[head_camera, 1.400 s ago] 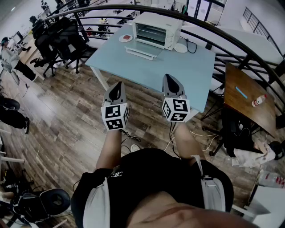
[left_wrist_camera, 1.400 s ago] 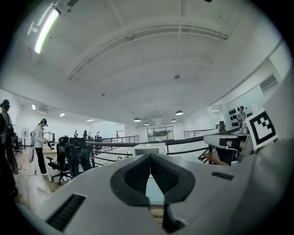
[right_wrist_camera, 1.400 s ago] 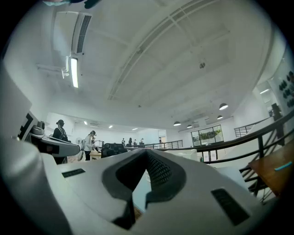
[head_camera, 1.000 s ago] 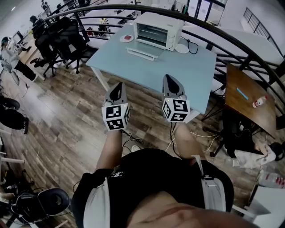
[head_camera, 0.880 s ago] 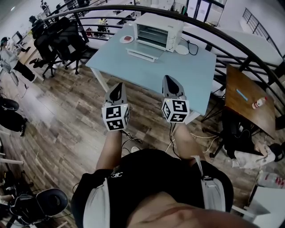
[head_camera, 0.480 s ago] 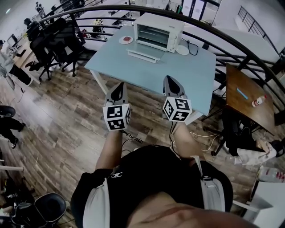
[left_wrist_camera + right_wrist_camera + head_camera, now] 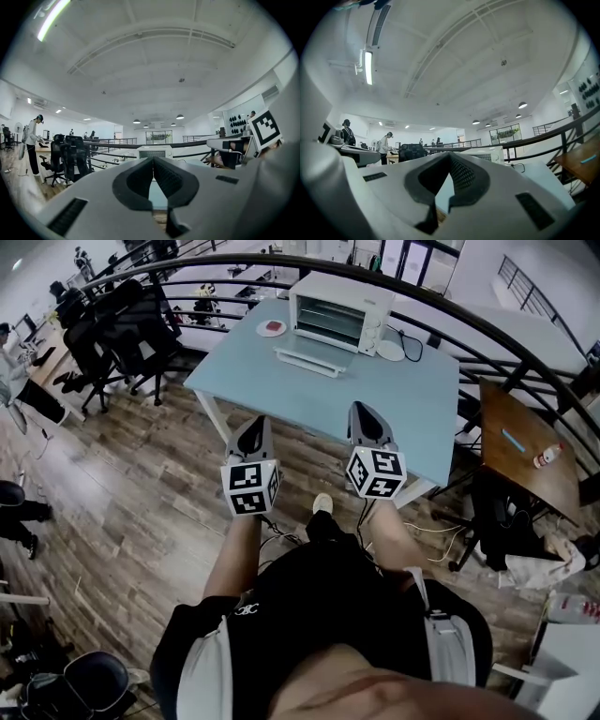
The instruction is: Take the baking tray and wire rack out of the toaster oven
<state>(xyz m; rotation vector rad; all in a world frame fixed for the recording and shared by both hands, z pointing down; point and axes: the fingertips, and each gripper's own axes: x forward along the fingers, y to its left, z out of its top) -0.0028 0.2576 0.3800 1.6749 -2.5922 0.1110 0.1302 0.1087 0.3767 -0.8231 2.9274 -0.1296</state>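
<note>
Holding the left gripper [image 7: 253, 422] and right gripper [image 7: 365, 410] level, both with jaws pressed together on nothing, we stand short of the pale blue table [image 7: 394, 395]. Its bare top lies between us and the toaster oven [image 7: 339, 307] at the far edge. The oven door [image 7: 307, 360] is dropped open, and what is inside is too small to tell. A small plate [image 7: 272, 328] sits just left of it, with the black railing [image 7: 497, 329] behind.

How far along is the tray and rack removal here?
Done: the toaster oven looks to have its door already open. In hand: nothing; the left gripper and right gripper are shut, empty, short of the table. Left: everything else; no baking tray or wire rack lies out on the table.
</note>
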